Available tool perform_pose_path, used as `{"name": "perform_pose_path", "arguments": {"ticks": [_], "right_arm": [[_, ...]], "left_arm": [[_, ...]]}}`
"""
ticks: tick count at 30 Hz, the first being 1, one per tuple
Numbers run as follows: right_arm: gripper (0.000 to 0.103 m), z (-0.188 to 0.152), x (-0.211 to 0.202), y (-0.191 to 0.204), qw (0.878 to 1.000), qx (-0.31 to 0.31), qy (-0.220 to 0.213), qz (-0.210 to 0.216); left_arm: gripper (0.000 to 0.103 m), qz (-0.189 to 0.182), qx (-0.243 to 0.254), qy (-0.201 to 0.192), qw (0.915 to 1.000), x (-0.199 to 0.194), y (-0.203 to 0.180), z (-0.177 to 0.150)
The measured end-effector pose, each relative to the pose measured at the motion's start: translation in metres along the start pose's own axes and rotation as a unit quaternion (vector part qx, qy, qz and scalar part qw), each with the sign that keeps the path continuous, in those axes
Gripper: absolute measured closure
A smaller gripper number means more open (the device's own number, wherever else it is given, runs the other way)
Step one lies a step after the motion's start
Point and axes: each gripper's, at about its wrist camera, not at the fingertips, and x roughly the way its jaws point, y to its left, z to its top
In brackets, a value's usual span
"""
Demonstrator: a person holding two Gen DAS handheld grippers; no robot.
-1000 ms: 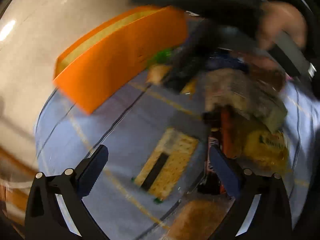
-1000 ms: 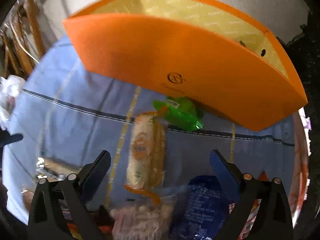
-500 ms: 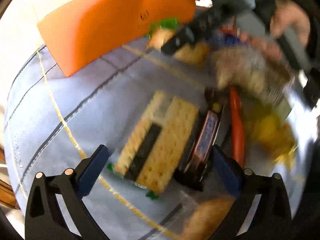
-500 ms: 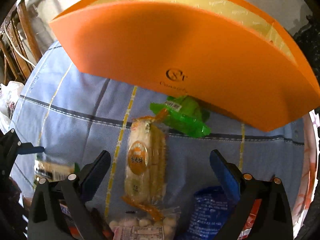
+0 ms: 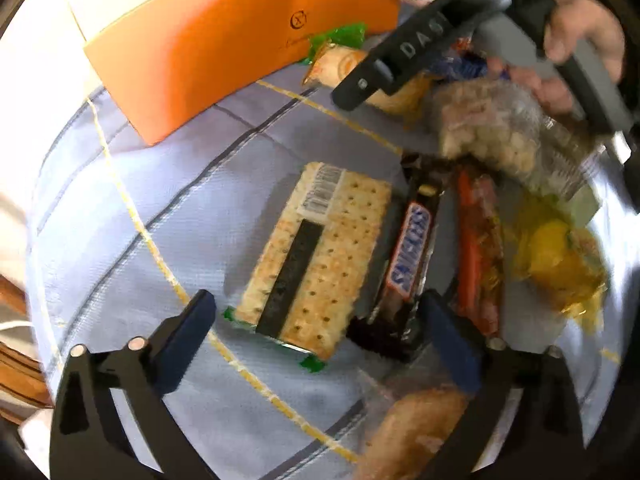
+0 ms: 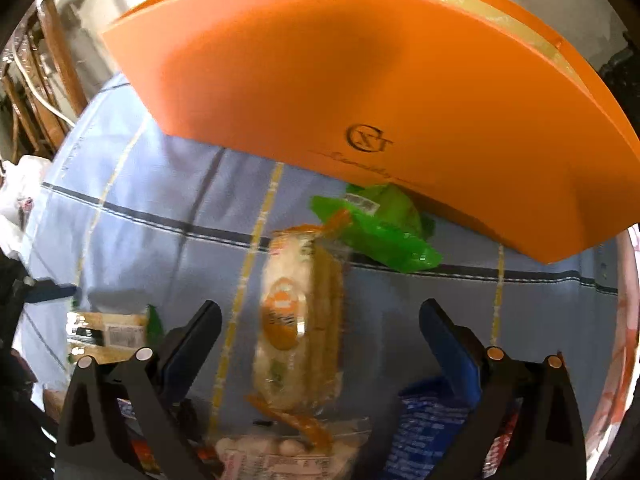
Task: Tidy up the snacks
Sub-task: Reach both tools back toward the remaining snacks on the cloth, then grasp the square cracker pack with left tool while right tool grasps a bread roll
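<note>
An orange box [image 6: 360, 92] stands open-topped at the far side of a blue checked tablecloth [image 5: 120, 240]; it also shows as the orange box [image 5: 224, 40] in the left wrist view. My left gripper [image 5: 316, 312] is open over a cracker pack [image 5: 320, 256] and a Snickers bar [image 5: 412, 252]. My right gripper [image 6: 320, 320] is open above a clear pack of pale biscuits [image 6: 300, 320], with a green packet [image 6: 380, 228] beyond it against the box. A hand [image 5: 576, 28] holds the right gripper's body [image 5: 420, 40] at the top of the left wrist view.
A pile of snacks lies to the right: a bag of nuts [image 5: 492, 128], a red-striped bar [image 5: 476, 248], a yellow packet [image 5: 556, 252] and a bun in clear wrap [image 5: 416, 432]. A blue packet [image 6: 432, 432] lies near my right fingers. Wooden chair frames [image 6: 48, 64] stand at the left.
Both grippers have moved forward and lower: the left one closer to the cracker pack and Snickers bar, the right one closer to the biscuit pack and the orange box. Both stay open.
</note>
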Motion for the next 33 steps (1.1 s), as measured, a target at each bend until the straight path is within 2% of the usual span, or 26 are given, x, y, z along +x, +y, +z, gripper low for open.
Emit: {"name": "perform_pose_path", "arguments": {"ticks": [3, 5, 7, 10, 12, 14, 15, 17, 19, 21, 22, 23, 24, 25, 26, 27, 29, 31, 33], "right_arm": [[0.004, -0.001, 0.003, -0.002, 1.000, 0.007, 0.007, 0.000], [0.004, -0.004, 0.002, -0.004, 1.000, 0.008, 0.007, 0.004], [0.004, -0.007, 0.001, -0.007, 1.000, 0.003, 0.008, -0.001], [0.004, -0.010, 0.004, -0.005, 1.000, 0.002, 0.018, 0.009], [0.004, -0.011, 0.003, 0.000, 1.000, -0.008, 0.012, 0.001], [0.004, -0.011, 0.001, 0.009, 1.000, -0.026, 0.005, -0.012], [0.004, -0.010, 0.000, 0.012, 0.999, -0.033, 0.004, -0.016], [0.004, -0.010, -0.001, 0.018, 0.999, -0.049, 0.003, -0.015], [0.004, -0.010, 0.001, 0.027, 0.998, -0.062, 0.000, -0.020], [0.005, -0.010, 0.005, 0.029, 0.998, -0.063, 0.003, -0.022], [0.013, -0.010, 0.006, 0.031, 0.998, -0.058, -0.006, -0.023], [0.049, -0.009, 0.005, 0.030, 0.998, -0.054, -0.017, -0.024], [0.067, -0.008, 0.002, 0.024, 0.999, -0.046, -0.020, -0.006], [0.067, -0.008, 0.003, 0.025, 0.999, -0.027, -0.013, -0.012], [0.067, -0.009, 0.001, 0.024, 1.000, -0.020, -0.013, -0.015], [0.068, -0.011, -0.001, 0.024, 1.000, -0.015, -0.017, -0.005], [0.068, -0.017, -0.008, 0.021, 1.000, 0.006, -0.022, 0.011], [0.068, -0.024, -0.021, 0.017, 0.999, 0.023, -0.034, 0.025], [0.068, -0.030, -0.037, 0.014, 0.998, 0.037, -0.048, 0.032]], "left_arm": [[0.004, 0.013, 0.015, 0.011, 0.9997, -0.009, -0.005, 0.006], [0.004, 0.003, 0.005, -0.021, 0.9998, -0.023, 0.001, 0.007], [0.004, -0.026, -0.009, -0.040, 0.9988, -0.033, 0.009, 0.015], [0.004, -0.038, -0.032, -0.047, 0.9977, -0.034, 0.019, 0.020], [0.004, -0.044, -0.037, -0.045, 0.9974, -0.028, 0.023, 0.024], [0.004, -0.026, -0.023, -0.019, 0.9992, -0.011, 0.026, 0.023], [0.004, -0.030, -0.012, -0.004, 0.9995, -0.001, 0.033, 0.026], [0.004, -0.056, -0.004, -0.024, 0.9982, -0.003, 0.030, 0.020], [0.004, -0.049, 0.042, -0.043, 0.9970, -0.009, 0.016, 0.015], [0.004, -0.043, 0.060, -0.054, 0.9958, -0.012, 0.009, 0.013], [0.004, -0.042, 0.050, -0.050, 0.9966, -0.012, 0.009, 0.014], [0.011, -0.049, 0.025, -0.040, 0.9977, -0.013, 0.009, 0.014], [0.016, -0.039, -0.006, -0.041, 0.9984, -0.015, 0.009, 0.013], [0.031, -0.036, -0.017, -0.044, 0.9983, -0.017, 0.007, 0.015], [0.054, -0.030, -0.033, -0.045, 0.9980, -0.023, 0.003, 0.015], [0.056, -0.026, -0.047, -0.040, 0.9977, -0.026, -0.001, 0.016], [0.057, -0.044, -0.049, -0.023, 0.9975, -0.033, -0.016, 0.018], [0.057, -0.022, -0.035, -0.017, 0.9990, -0.042, -0.032, 0.022], [0.057, -0.025, -0.061, -0.021, 0.9976, -0.054, -0.035, 0.025]]}}
